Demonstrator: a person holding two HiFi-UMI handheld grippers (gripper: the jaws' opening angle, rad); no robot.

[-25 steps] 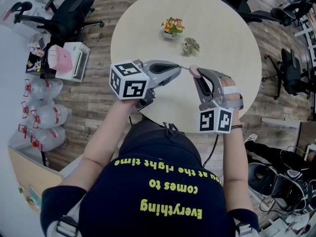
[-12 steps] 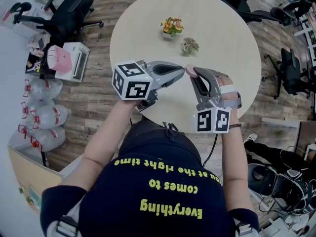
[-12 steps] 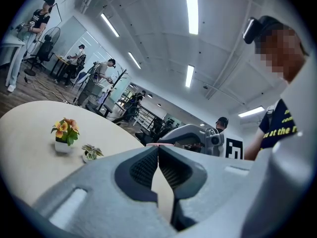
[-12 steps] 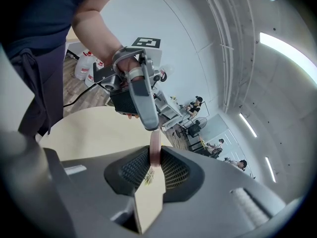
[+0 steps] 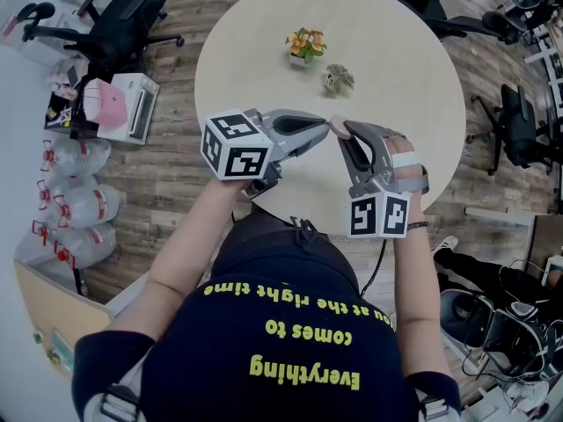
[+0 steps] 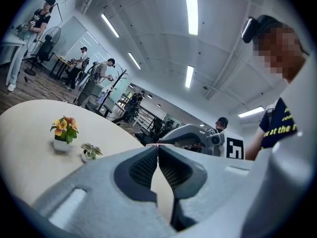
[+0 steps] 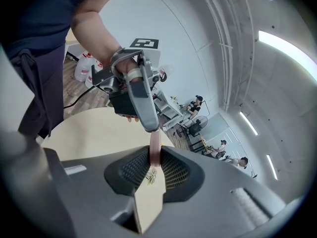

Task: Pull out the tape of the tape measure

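Right gripper view: right gripper ribbed fingers clamp thin pink tape measure disc; left gripper fingers pressed shut.

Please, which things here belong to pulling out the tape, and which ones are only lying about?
For the job:
- tape measure, clamped in the right hand-held gripper
- left hand-held gripper, shut, tips at the tape measure

Lying about:
- flower pot and small plant on the round table
- office chairs
- water bottles
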